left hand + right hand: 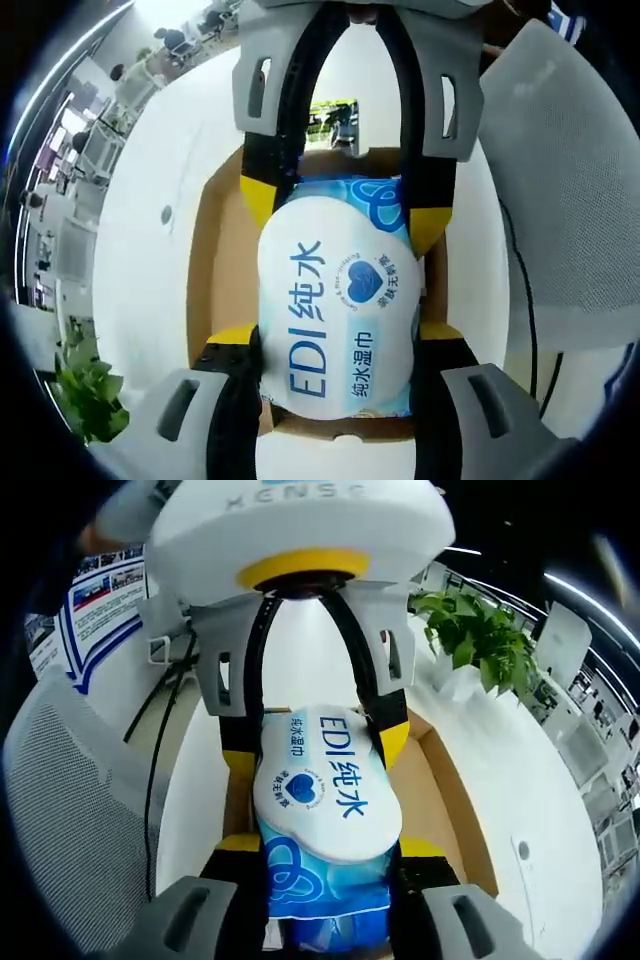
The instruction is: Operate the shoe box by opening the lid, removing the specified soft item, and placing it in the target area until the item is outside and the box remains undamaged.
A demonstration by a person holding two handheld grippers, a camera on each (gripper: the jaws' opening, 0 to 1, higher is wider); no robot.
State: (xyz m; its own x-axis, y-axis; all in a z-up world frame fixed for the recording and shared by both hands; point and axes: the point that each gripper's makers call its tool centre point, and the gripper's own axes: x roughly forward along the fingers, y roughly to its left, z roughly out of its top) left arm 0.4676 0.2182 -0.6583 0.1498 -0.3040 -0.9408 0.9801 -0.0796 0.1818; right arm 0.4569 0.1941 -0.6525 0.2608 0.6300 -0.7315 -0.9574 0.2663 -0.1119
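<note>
In the left gripper view, the left claw (335, 350) rises from the bottom edge, and its 2 yellow-tipped jaws are clamped on the near end of a pack of wet wipes (335, 310). The pack is white and blue, with blue letters and a heart on it. It lies over the open cardboard shoe box (215, 270), whose brown walls show on both sides of it. Opposite, the right claw (345, 205) comes down from the top of this view, and its jaws press the far, blue end of the same pack. The box stands on a white round tabletop (150, 250). Beyond the box a small colourful card (333, 122) lies on the tabletop. A grey chair back (570, 190) is at the right, and a green plant (85, 385) is at the lower left.

In the right gripper view, the right claw (325, 865) holds the blue end of the pack (325, 780) from both sides. The left claw (315, 735) grips the white end further away. The brown box wall (455, 780) runs along the right side of the pack. A green plant (475, 635) stands behind, on the tabletop (520, 800).
</note>
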